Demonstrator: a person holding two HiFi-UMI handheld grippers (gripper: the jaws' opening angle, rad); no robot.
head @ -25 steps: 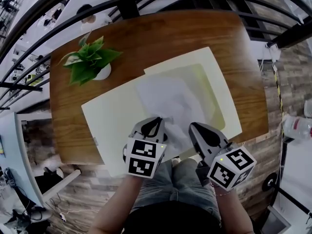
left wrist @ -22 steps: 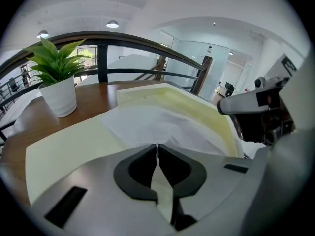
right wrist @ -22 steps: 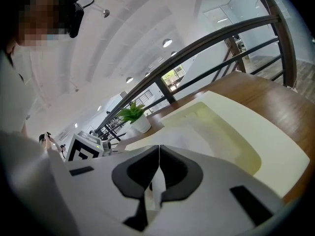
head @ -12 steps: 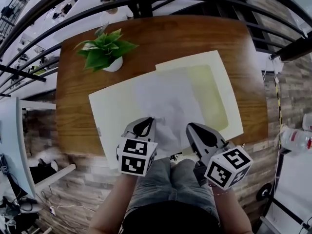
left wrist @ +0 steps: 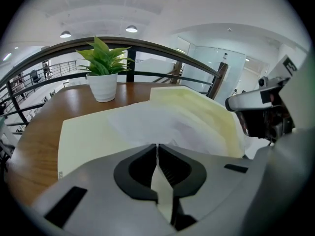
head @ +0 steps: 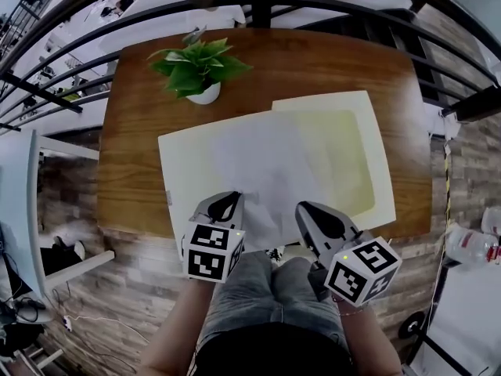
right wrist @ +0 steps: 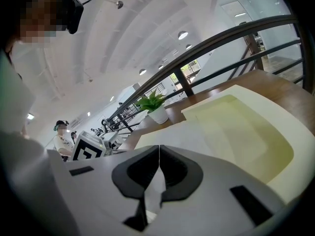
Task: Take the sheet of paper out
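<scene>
Since 1 second ago the sheet of paper (head: pixel 262 167) has slid out of the yellowish pocket (head: pixel 340 151) toward 9 o'clock. It now lies flatter across the cream folder (head: pixel 178 180)'s open flap, with far less crumpling than before. Both grippers have drifted with it.

The left gripper (head: pixel 232 197) sits at 6 o'clock of the sheet. Its jaws are pressed together on a pale strip, which reads as the sheet's near edge, with creases fanning from the pinch. The right gripper (head: pixel 305 208), at about 5 o'clock of the sheet, is likewise closed tight, with white paper caught between its pads. The sheet rests on the folder and spans most of the left flap. Its 3 o'clock edge overlaps the pocket's mouth, though I cannot tell whether it is fully free.

The potted plant (head: pixel 197 67) stands at 11 o'clock on the wooden table (head: pixel 137 124), well apart from the folder.

Several things could go wrong from here:
- With 2 pinches on 1 thin edge, hands that pull at different speeds or angles could tear the paper between them.
- If the far edge catches in the pocket, a hard tug would buckle or rip it.
- Nothing pins the folder, so it could ride along and tip off the table's 6 o'clock edge, which it seems to overhang.
</scene>
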